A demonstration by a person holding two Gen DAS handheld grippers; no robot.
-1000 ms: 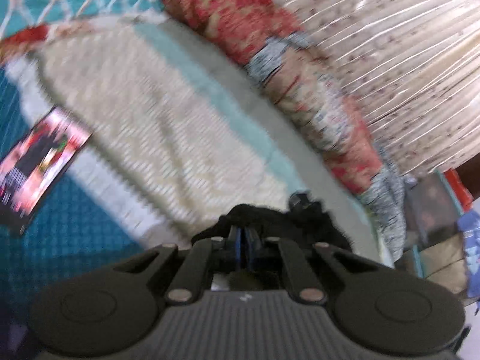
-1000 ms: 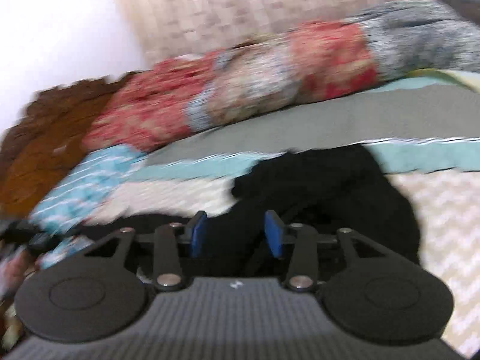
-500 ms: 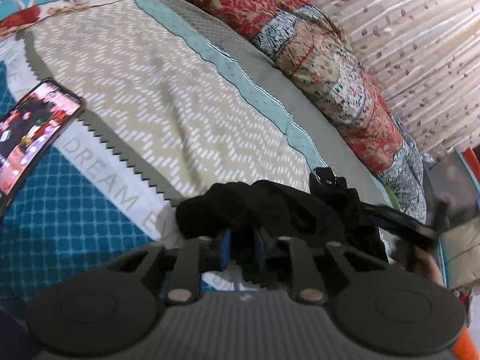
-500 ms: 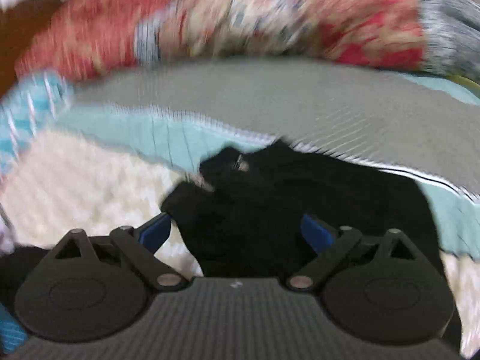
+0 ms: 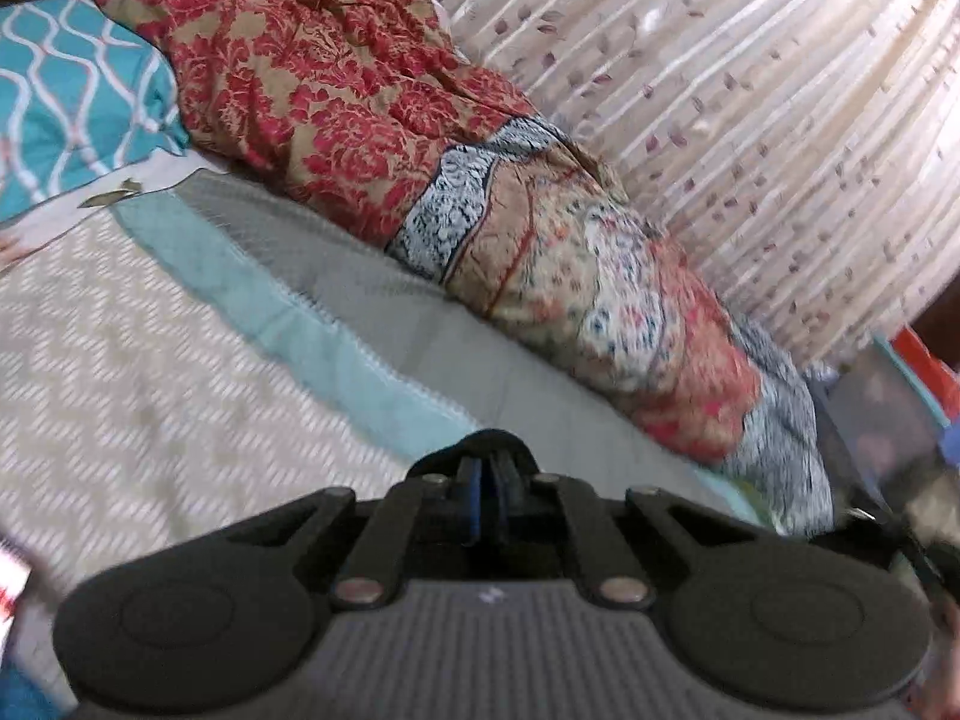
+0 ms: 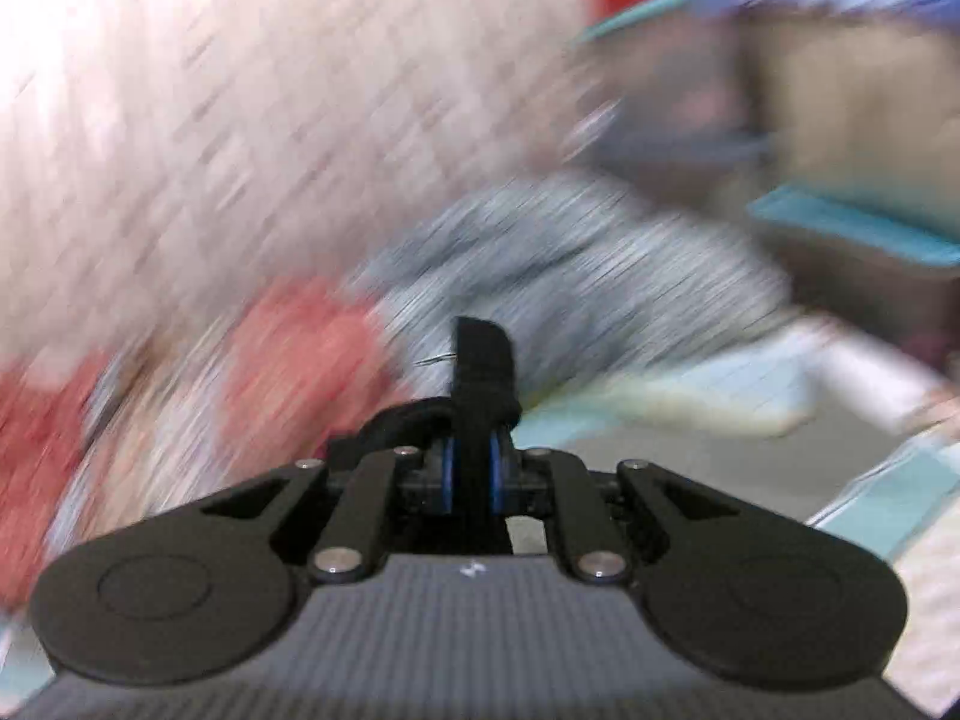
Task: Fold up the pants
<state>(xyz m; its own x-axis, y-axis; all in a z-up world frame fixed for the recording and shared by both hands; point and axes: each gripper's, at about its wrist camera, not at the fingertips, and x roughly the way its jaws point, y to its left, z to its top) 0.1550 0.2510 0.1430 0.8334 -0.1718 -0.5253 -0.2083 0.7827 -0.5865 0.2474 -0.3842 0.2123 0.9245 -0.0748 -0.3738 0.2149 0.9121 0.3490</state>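
The black pants show only as small pinched folds. In the left wrist view my left gripper (image 5: 487,501) is shut on a bunch of black pants fabric (image 5: 487,447) that rises just above its blue pads, held over the patterned bedspread (image 5: 150,372). In the right wrist view, which is strongly blurred, my right gripper (image 6: 474,474) is shut on a narrow upright strip of the black pants (image 6: 480,360), lifted off the bed. The rest of the pants hangs below the grippers, out of view.
A rolled red and beige floral quilt (image 5: 420,168) lies along the far side of the bed against a pale curtain (image 5: 750,90). A teal patterned pillow (image 5: 66,96) is at upper left. Boxes and clutter (image 5: 888,408) stand at the right, beyond the bed.
My right gripper was open over the pants pile; it has shut on the fabric and swung up and to the right. My left gripper has lifted its pinched fabric off the bed.
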